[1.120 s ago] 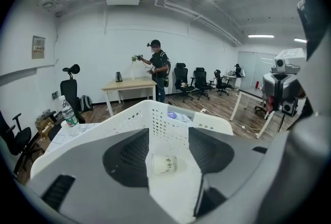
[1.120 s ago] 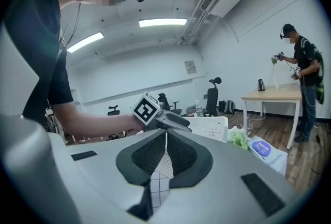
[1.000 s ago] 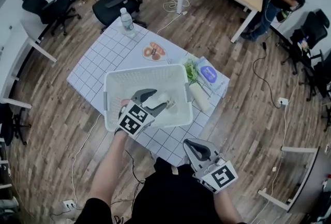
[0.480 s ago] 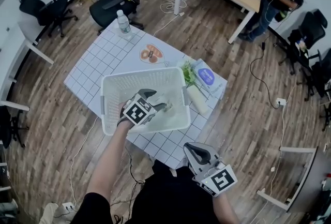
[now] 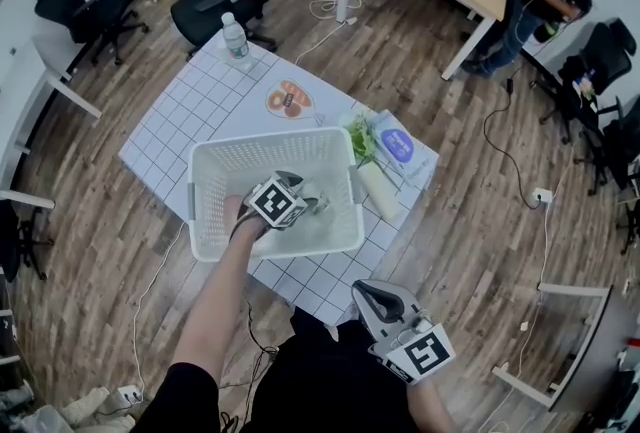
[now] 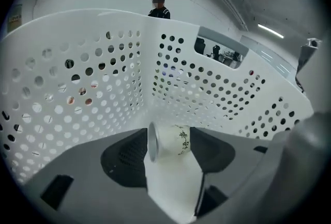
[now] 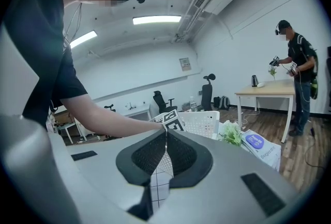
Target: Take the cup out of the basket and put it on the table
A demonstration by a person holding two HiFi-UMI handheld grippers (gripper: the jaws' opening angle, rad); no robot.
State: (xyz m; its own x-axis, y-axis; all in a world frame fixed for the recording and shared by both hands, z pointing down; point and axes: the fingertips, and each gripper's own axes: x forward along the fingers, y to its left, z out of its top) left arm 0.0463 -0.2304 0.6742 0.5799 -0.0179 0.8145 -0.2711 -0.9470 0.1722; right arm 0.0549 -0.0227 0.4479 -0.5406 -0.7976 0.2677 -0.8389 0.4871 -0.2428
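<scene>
1. The left claw (image 5: 308,194) reaches down inside the white perforated basket (image 5: 215,171), its marker cube facing up.
2. In the left gripper view its jaws are spread wide and have just been opening. The cup (image 6: 170,140) lies between them, and no squeeze on it shows.
3. The cup is white with dark characters on its side. It lies tipped over on the basket floor, with its rim toward the left pad (image 6: 124,158) and its other end toward the right pad (image 6: 214,153).
4. Beyond the left claw's tips, the basket's holed walls (image 6: 103,73) meet in a corner.
5. The right claw (image 5: 372,299) is held well apart from the basket, off the near edge of the grid-patterned desk (image 5: 190,111), and is empty.
6. In the right gripper view the right claw's (image 7: 165,140) jaws are pressed together, with the desk's grid showing under them.
7. Ahead of the right claw and to its right lie leafy greens (image 7: 231,135) and a blue-labelled packet (image 7: 257,143).
8. Far beyond the left claw, a water bottle (image 5: 233,34) stands at the desk's far corner.
</scene>
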